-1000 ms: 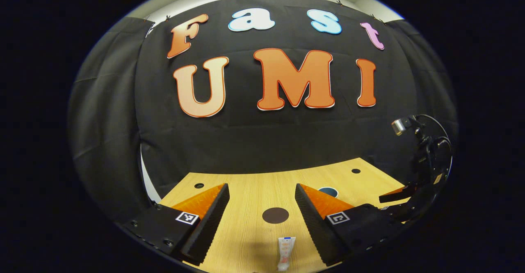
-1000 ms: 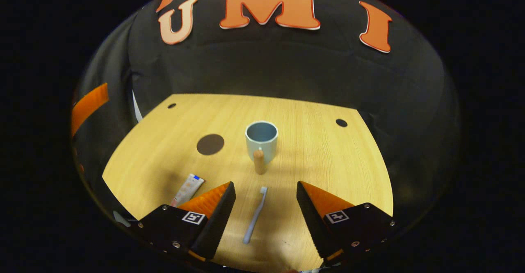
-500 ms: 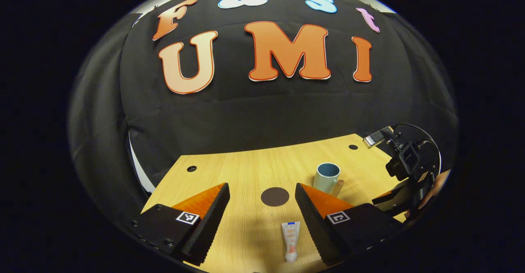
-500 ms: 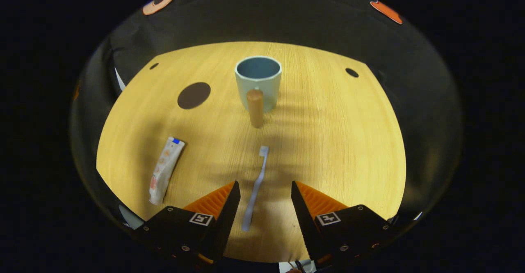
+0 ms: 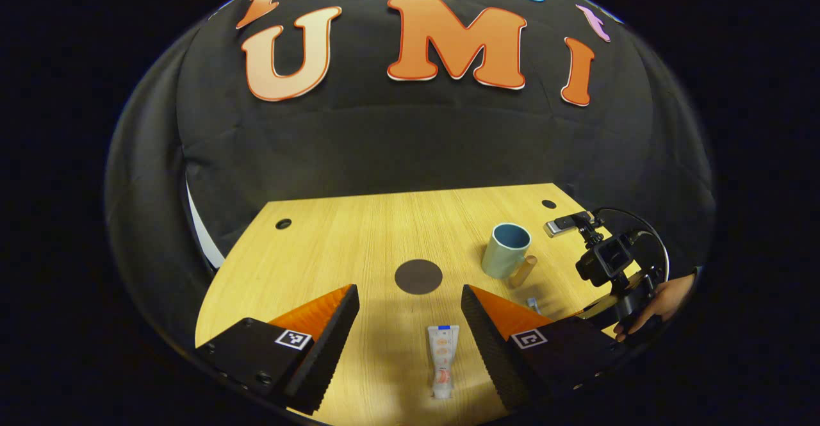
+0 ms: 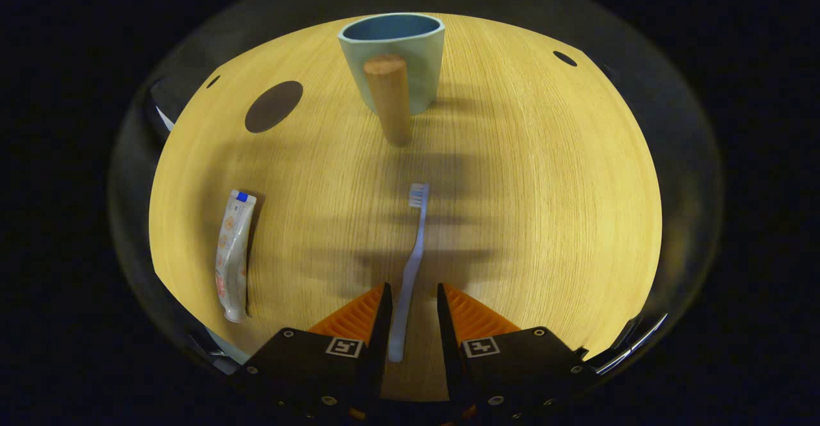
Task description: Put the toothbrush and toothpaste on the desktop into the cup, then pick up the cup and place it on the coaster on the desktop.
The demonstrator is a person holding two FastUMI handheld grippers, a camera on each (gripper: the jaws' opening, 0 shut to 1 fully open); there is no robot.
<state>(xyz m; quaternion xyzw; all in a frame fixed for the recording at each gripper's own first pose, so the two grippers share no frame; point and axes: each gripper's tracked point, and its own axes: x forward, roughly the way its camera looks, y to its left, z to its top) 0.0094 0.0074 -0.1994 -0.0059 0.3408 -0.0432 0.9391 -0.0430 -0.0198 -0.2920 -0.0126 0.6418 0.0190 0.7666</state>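
1. nothing is in the cup [image 6: 392, 61] yet; it stands upright toward the far side of the desktop [image 6: 544, 176], its wooden handle facing the right gripper view, and its inside looks empty.
2. the toothbrush [image 6: 410, 266] lies flat on the wood, bristle end toward the cup and well short of it. the right gripper [image 6: 410, 314] is low over its handle end, jaws narrowed to a slim gap on either side of the handle; i cannot tell whether both fingers press on it yet.
3. the toothpaste [image 5: 442, 359] lies flat between the fingers of the left gripper [image 5: 410, 343], whose jaws are spread wide and not touching the tube. in the right gripper view the tube sits well left of the toothbrush.
4. the coaster [image 5: 418, 277], a dark round disc, is bare, left of the cup and apart from it.
5. judged from this, the task is at its start: the toothbrush pick is under way, and both items, the cup lift and the placing on the coaster all remain.
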